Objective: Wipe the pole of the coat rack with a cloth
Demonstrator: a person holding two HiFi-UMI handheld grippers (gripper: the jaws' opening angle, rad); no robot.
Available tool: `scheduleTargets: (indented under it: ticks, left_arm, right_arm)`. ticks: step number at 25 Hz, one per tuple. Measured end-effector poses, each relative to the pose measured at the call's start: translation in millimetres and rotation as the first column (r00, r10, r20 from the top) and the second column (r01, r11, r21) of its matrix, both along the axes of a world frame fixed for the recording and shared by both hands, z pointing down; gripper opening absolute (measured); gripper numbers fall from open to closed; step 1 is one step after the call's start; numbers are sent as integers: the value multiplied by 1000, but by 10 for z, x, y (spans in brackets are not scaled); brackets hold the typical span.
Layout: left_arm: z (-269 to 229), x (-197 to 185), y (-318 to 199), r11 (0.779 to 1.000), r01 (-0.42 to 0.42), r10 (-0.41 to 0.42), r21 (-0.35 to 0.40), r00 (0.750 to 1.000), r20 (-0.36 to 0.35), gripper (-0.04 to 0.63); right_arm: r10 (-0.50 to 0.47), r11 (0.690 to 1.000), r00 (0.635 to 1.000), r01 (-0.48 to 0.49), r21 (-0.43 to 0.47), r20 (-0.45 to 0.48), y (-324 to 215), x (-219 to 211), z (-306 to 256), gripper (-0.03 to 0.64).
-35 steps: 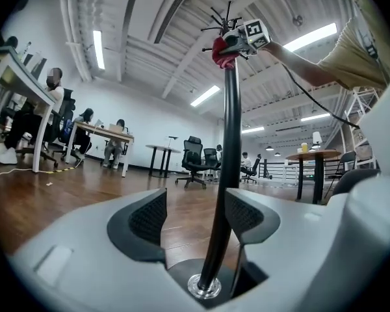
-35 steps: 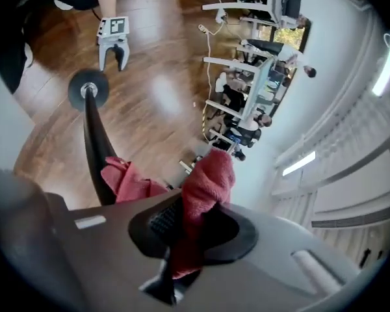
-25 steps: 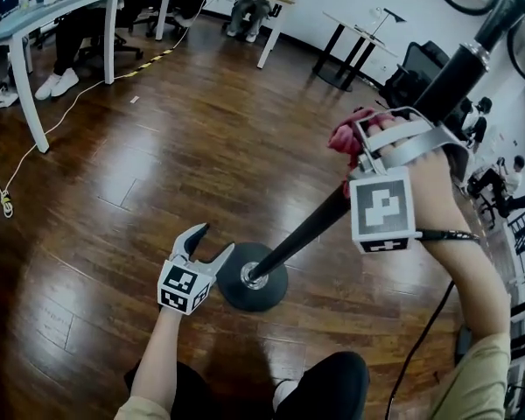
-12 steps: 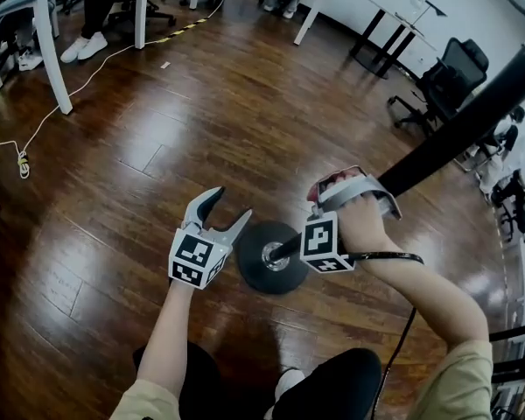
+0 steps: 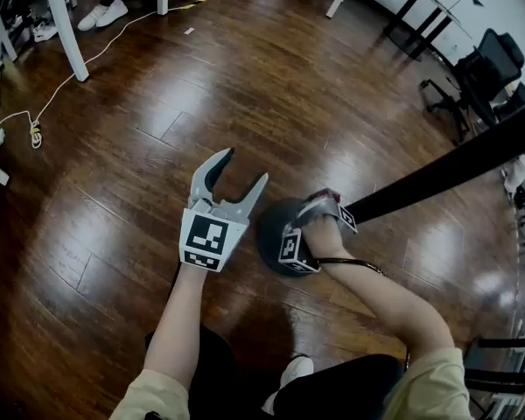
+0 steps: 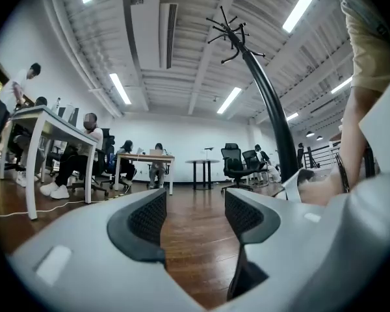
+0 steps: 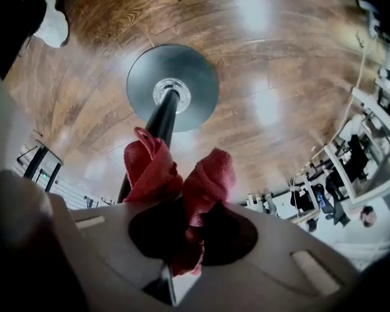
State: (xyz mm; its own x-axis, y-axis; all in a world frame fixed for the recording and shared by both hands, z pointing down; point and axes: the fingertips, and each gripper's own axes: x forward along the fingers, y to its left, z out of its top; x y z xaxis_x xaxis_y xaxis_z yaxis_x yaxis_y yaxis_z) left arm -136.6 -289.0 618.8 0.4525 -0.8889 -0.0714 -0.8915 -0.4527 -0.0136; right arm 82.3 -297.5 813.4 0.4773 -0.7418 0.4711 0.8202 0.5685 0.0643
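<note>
My right gripper (image 5: 325,208) is low down, just above the round black base (image 5: 269,234) of the coat rack. Its jaws are closed tight on a red cloth (image 7: 182,181). The cloth is bunched, and two thick folds stick out past the jaws. The black pole (image 7: 160,121) runs from the metal collar in the middle of the base up toward the left fold, which lies against it. From my gripper's view I cannot be sure whether the cloth goes around the pole or only presses on one side of it.

My left gripper (image 5: 245,166) is wide open with nothing between its jaws. It hovers over the wooden floor (image 5: 157,103), just beside the base but not touching it, so nothing steadies the rack.

I think the wiping stroke is at its lowest point now, and several things could go wrong from here. If I go lower, the hard jaws may knock on the base or the collar. If I push sideways on the pole, the tall rack could lean or slide on the glossy floor, because only its own weight holds it. When I pull the cloth upward, the friction may drag it out of the jaws, since much of it hangs loose in front. And if the cloth sits on one side only, the back of the pole stays dirty.
</note>
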Motion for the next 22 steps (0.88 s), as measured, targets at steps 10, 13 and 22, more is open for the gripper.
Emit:
scheduleTargets:
  ticks: [10,13,22]
  left_arm:
    - [-8,71,50,999,13,-12,-46,1000,21,258]
    - [-65,-16,119,999,29,-27,-43,999,47,258]
    - [-262,-271,317,996,82,-81,-23,996,41,258]
  right_arm:
    - [78,974,978,-116,-193,-191,150,115,1284,46]
    - [114,950,969,-171,-261,-220,240,125,1590,46]
    - [291,741,912,-406,-535,-289,1007,263,2204,47]
